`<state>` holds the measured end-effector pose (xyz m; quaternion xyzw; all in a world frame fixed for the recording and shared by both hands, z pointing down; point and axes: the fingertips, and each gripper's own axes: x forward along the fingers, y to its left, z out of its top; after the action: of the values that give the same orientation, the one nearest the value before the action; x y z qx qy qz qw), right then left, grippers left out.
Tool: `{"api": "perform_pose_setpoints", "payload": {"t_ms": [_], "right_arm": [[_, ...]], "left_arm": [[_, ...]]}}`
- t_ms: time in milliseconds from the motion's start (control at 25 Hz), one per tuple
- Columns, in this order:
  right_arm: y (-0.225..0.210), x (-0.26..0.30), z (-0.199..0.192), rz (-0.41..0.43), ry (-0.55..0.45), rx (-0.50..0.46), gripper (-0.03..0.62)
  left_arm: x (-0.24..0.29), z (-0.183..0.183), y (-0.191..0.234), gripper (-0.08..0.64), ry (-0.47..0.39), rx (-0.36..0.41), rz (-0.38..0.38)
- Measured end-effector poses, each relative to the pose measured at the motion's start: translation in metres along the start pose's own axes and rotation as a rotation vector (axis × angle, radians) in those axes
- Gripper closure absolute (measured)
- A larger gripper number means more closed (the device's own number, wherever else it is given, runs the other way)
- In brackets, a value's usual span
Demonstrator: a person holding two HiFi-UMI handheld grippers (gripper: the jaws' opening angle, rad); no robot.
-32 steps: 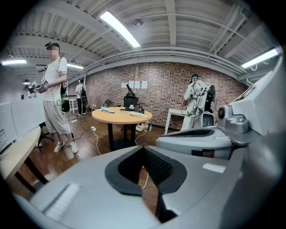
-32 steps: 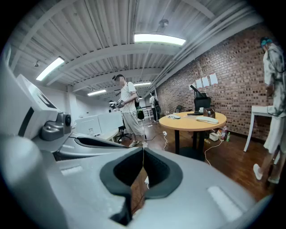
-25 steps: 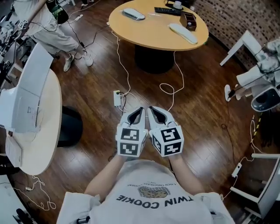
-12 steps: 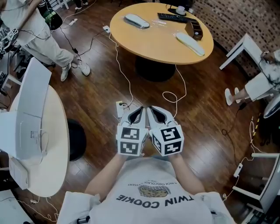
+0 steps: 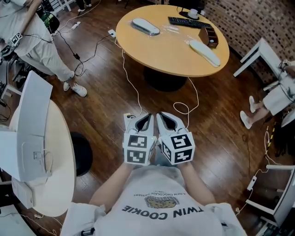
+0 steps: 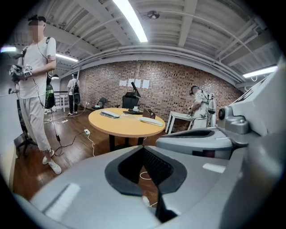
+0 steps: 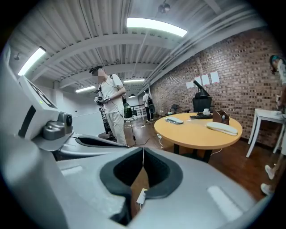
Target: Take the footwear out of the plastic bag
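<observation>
Footwear, pale, two pieces, on the round wooden table. The grey-white piece lay at the far left of the top; the cream piece lay toward the right rim, its long axis slanting from the table's middle down to the near right edge. A faint sheen of clear film showed between the two; whether either piece sat inside a plastic bag could not be told from this far off. Also on the top were a black keyboard, a small wooden box and a white cup.

The table stood straight ahead of both grippers and well apart from them; dark wood floor and a looping white cable lay between.

Left gripper: jaws closed tip to tip; nothing between them. Right gripper: jaws likewise fully closed; empty. The pair were held side by side before the person's chest, marker cubes just beside one another, both pointing forward and a little downward at the table.

Judged relation: the grey-white piece lay ahead and to the left, on the left gripper's side; the cream piece lay ahead and to the right, on the right gripper's side, and was the nearer of the two to the person. Neither was within reach; the coming move appeared to be an approach across the floor, with the jaws to be opened only at the table.
</observation>
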<state>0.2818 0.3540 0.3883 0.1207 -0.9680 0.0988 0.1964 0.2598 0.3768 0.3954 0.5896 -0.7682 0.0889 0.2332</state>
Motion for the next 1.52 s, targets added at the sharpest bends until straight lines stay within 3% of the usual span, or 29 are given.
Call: {"api": "perform_pose_setpoints", "payload": {"t_ms": [200,920,1520], "right_arm": [[-0.022,0.039,0.008,0.024,0.004,0.001,0.588],[-0.164,0.188,0.107,0.168,0.013,-0.048,0.588],[-0.208,0.252,0.142,0.175,-0.018,-0.042,0.588]], "left_arm": [[0.038,0.012,0.022,0.557,0.006,-0.006,0.022],[0.220,0.126,0.084,0.557,0.005,-0.038,0.160],[0.287,0.169,0.123,0.557,-0.006,0.009,0.179]]}}
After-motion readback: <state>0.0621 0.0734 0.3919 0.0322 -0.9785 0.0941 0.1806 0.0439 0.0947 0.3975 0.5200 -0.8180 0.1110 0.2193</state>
